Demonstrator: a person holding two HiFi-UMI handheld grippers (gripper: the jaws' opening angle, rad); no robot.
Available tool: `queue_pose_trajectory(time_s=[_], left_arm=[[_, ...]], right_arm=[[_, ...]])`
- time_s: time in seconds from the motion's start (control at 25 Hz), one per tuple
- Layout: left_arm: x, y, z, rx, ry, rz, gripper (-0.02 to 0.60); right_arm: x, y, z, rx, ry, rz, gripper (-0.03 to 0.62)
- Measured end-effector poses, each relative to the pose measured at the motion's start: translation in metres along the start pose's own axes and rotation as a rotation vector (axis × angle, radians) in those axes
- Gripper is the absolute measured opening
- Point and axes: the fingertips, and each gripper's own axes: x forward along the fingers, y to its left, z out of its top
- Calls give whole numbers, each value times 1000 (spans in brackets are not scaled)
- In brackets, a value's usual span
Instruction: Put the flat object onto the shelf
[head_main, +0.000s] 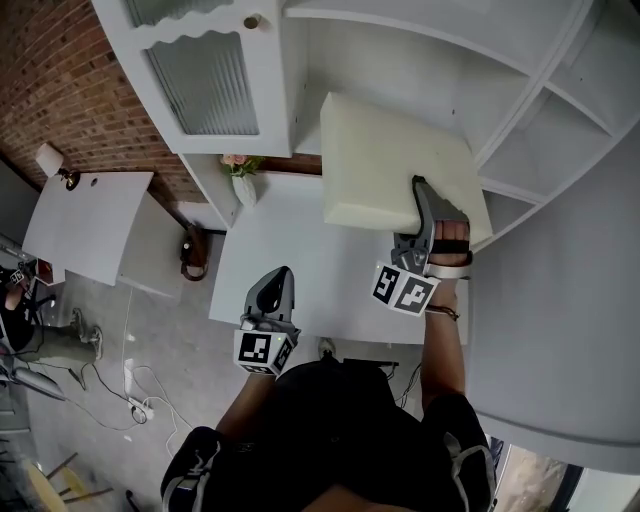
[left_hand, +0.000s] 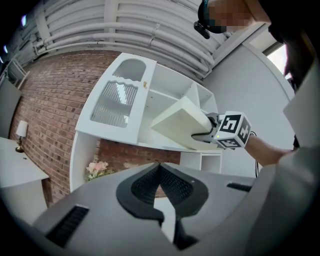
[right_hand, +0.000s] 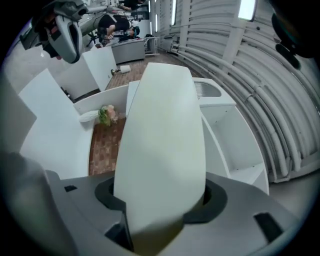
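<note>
The flat object (head_main: 380, 165) is a thick cream foam slab, held out level in front of the white shelf unit (head_main: 555, 135). My right gripper (head_main: 419, 192) is shut on its near edge, one jaw over the top face and one beneath. In the right gripper view the slab (right_hand: 162, 135) fills the middle and runs out from between the jaws. The left gripper view shows the slab (left_hand: 181, 122) tilted before the open shelf bays. My left gripper (head_main: 279, 279) hangs lower left over the white table (head_main: 310, 270), shut and empty, its tips (left_hand: 160, 167) meeting.
A cabinet door with ribbed glass (head_main: 205, 80) stands left of the open bays. A small vase of flowers (head_main: 242, 180) sits on the table's far left corner. Another white table (head_main: 85, 225) and floor cables (head_main: 130, 390) lie to the left.
</note>
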Motion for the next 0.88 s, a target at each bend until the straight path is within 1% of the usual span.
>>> queue_pose_trajectory(time_s=[0.2,0.36,0.52,0.6,0.68,0.88], left_arm=[[10,3,-5,-2,9,18,9],[19,4,-6,0,12,26,9],[29,4,-11,-5,24,28,9],[34,5,-11,2,21,32,9],[41,6,-11,6,23,33,9],[53,7,-16,-8,41,27,9]], right_arm=[[30,26,-5,-116,22,49,293],[50,42,-12,-165,40,97,298],[68,47,-16,-162,45,123,301],[79,55,-19,-153,55,165,301],[92,66,-21,-144,68,219,324],[119,77,-23,-136,67,284,350]])
